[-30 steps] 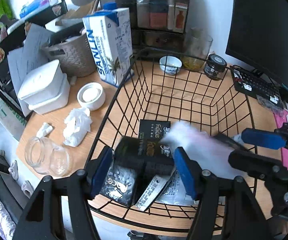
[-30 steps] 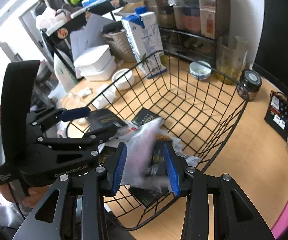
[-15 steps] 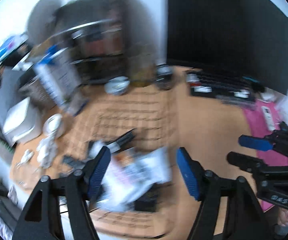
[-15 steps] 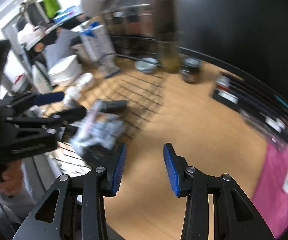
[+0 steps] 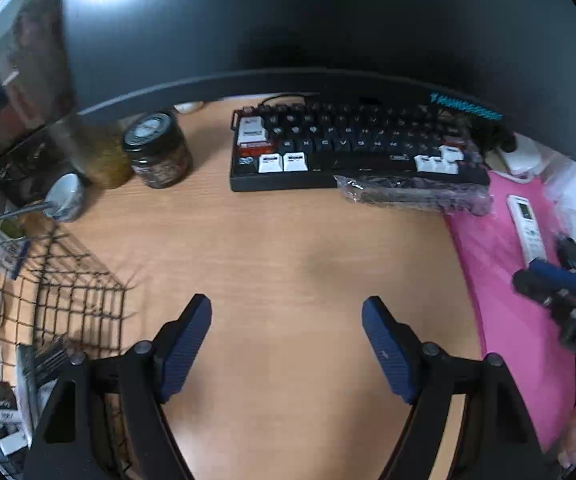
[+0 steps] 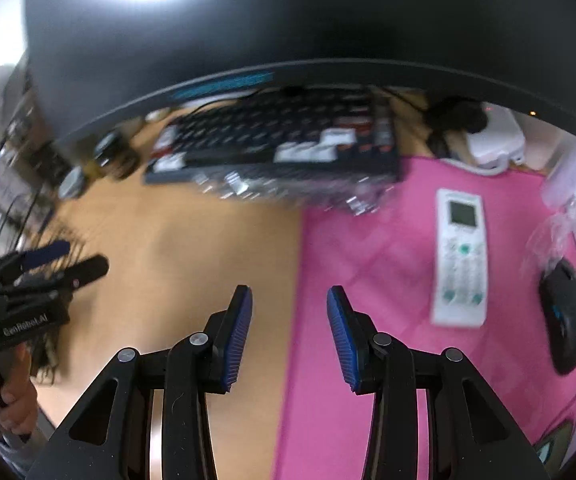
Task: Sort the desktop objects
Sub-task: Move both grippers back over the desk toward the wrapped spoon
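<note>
Judging by how things lie, the sorting is partly done: the wire basket (image 5: 76,300) at the left edge of the left wrist view already holds dark packets and pale wrappers, though blur keeps their print unreadable, while several things sit loose on the desk (image 5: 288,248): a dark-lidded jar (image 5: 158,150), a clear crinkled packet (image 5: 412,194) touching the front of the keyboard (image 5: 352,148), and on the pink mat (image 6: 368,280) a white remote (image 6: 462,256) and a black mouse (image 6: 566,320), well apart from the basket. The left gripper (image 5: 287,346) hangs over bare wood, spread wide and empty; the right gripper (image 6: 290,334) stands half apart over the mat's edge, pinching nothing. Readable writing is scarce: "GenRobot.AI" on the left tool's body, and the jar's lid label is too smeared to read
</note>
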The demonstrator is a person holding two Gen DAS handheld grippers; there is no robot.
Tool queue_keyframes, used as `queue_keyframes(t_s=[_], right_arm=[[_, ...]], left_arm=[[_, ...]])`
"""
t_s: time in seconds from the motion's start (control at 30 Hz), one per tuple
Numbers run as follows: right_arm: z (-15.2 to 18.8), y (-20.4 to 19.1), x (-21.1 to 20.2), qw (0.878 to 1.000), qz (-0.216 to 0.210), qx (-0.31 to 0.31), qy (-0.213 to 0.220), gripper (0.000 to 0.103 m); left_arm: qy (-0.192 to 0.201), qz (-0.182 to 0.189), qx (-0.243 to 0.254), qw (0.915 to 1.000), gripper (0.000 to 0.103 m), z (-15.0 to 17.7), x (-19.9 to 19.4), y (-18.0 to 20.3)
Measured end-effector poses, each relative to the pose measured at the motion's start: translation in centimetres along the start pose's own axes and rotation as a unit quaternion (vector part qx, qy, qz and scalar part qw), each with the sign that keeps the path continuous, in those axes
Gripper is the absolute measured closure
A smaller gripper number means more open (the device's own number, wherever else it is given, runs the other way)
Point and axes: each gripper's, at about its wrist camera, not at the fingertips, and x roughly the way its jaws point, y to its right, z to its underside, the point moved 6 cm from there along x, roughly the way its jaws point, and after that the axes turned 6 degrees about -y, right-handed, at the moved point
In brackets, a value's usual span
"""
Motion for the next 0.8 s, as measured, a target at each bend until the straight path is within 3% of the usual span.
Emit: queue_keyframes(t_s=[0.33,0.53,0.73,0.77,0.8], right_arm=[[-4.9,3.5,3.8,0.999,-0.023,0.036,0.021,0.063],[-6.1,5.1,5.0,0.997,0.002,0.063,0.037,0.063],[-6.7,5.3,6.5,0.996,-0.015,0.078,0.027,0.063],[-6.8,5.2,6.6,0.996,-0.015,0.079,0.024,0.067],[-6.9,5.0,6.6,0.997,-0.012,0.077,0.025,0.088]], left_arm=[[-0.020,0.002,0.014,0.9997,0.023,-1.3,2.9,0.6],[-0.029,0.007,0.030,0.9991,0.023,-0.9,3.8,1.0],[-0.032,0.012,0.029,0.9990,0.023,-1.0,4.2,1.2],[-0.033,0.014,0.028,0.9990,0.023,-1.1,4.2,1.2],[-0.035,0.015,0.027,0.9989,0.023,-1.0,4.3,1.2]])
